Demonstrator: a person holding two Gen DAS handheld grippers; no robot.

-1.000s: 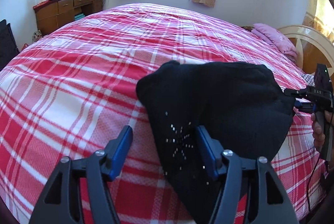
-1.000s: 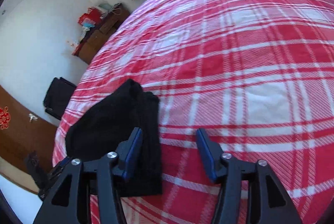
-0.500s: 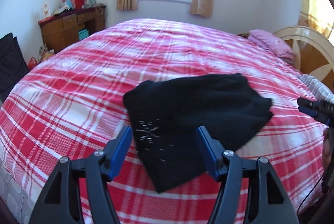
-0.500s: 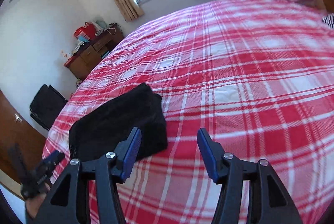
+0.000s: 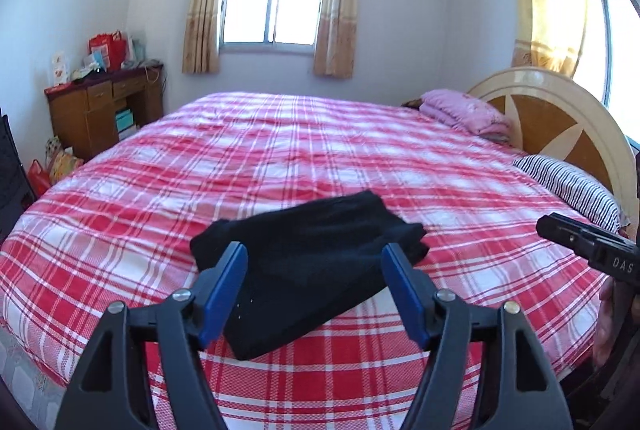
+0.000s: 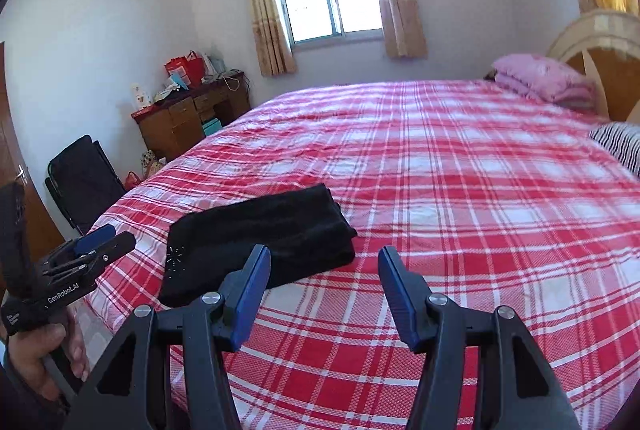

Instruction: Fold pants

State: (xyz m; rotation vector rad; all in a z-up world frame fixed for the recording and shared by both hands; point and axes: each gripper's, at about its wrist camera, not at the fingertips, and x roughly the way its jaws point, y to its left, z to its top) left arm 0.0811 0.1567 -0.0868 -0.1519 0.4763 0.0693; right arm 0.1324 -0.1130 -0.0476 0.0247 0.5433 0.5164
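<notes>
The black pants (image 5: 308, 270) lie folded in a flat bundle near the front edge of the bed (image 5: 320, 157) with its red plaid cover. My left gripper (image 5: 316, 266) hovers above and short of the bundle, its blue jaws opening with nothing between them. In the right wrist view the same pants (image 6: 260, 242) lie to the left of my right gripper (image 6: 322, 266), which stands open and empty over the plaid cover. A hand holds the left gripper (image 6: 96, 242) at the left edge of that view. The right gripper's body (image 5: 592, 246) shows at the right of the left wrist view.
A striped pillow (image 5: 572, 185) and a folded pink blanket (image 5: 468, 113) lie by the rounded headboard (image 5: 560, 117). A cluttered wooden desk (image 5: 100, 109) stands against the left wall, with a black bag (image 6: 84, 181) on the floor near it. Windows with curtains are behind.
Both grippers have pulled back and risen away from the pants, which now look smaller and lie free on the bed. The views have tilted up toward the room.
</notes>
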